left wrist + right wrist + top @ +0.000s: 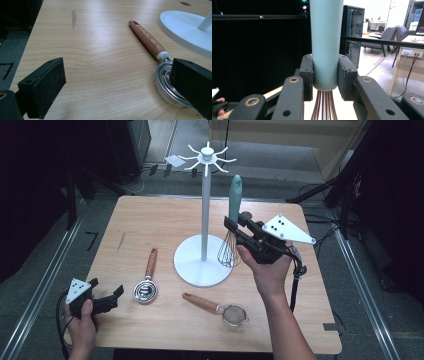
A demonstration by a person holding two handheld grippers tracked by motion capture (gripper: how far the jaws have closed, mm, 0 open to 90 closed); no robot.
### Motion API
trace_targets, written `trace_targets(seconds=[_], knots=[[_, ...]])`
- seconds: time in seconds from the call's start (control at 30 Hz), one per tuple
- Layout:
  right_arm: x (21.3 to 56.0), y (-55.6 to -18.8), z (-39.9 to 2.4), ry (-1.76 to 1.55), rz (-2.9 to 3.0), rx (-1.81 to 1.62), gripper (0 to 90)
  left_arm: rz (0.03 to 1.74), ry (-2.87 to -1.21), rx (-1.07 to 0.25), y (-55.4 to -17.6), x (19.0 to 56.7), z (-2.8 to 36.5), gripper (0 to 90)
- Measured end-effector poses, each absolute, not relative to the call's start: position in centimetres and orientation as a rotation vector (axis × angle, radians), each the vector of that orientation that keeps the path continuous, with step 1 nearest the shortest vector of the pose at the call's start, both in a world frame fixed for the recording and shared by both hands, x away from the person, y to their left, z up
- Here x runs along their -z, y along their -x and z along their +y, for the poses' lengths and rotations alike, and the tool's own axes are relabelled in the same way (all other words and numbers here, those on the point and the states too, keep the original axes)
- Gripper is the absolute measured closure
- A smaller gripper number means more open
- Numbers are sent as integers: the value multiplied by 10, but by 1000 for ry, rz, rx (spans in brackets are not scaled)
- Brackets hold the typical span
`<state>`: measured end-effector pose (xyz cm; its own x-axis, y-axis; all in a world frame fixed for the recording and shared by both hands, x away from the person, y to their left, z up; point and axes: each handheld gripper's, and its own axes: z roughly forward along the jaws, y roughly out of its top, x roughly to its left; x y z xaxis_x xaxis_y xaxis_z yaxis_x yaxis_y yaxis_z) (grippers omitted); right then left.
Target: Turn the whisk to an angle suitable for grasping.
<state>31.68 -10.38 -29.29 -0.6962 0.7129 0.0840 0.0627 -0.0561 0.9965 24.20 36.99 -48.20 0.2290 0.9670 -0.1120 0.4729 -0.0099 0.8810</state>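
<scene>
Forearms enter at the near edge. We keep the right gripper clamped on the whisk, upright right of the stand, lifting toward a hook; left gripper rests, jaws apart.

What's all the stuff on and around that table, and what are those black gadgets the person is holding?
Table: one, light wood, centre.
Hook stand: one, white, mid-table.
Whisk: one, teal handle, upright, lifted right of the stand's pole.
Coil whisk: one, wood handle, lying left of the stand.
Strainer: one, wood handle, near front edge.
Left gripper: black, fingers open, beside coil whisk.
Right gripper: black, fingers clamped on whisk handle.
Hands: two, bottom.
</scene>
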Motion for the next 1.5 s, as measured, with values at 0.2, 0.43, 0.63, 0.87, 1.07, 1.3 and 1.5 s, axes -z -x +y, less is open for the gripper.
trace_targets(seconds=[0.2, 0.43, 0.63, 0.87, 1.07, 1.3, 1.5], knots=[[285, -319, -97, -814, 1751, -1799, 712, 1373, -1621, -706, -242, 482, 370, 9], [283, -323, -93, -832, 1752, -1795, 712, 1372, -1623, -704, -242, 482, 370, 9], [284, -327, -91, -842, 1758, -1791, 712, 1373, -1623, -703, -242, 482, 370, 9], [284, -330, -90, -848, 1763, -1799, 712, 1373, -1622, -704, -242, 482, 370, 9], [283, -333, -89, -845, 1772, -1802, 711, 1374, -1623, -702, -242, 482, 370, 9], [284, -336, -87, -850, 1779, -1809, 711, 1373, -1623, -702, -242, 482, 370, 9], [285, -339, -86, -847, 1786, -1812, 711, 1373, -1622, -702, -242, 482, 370, 9]])
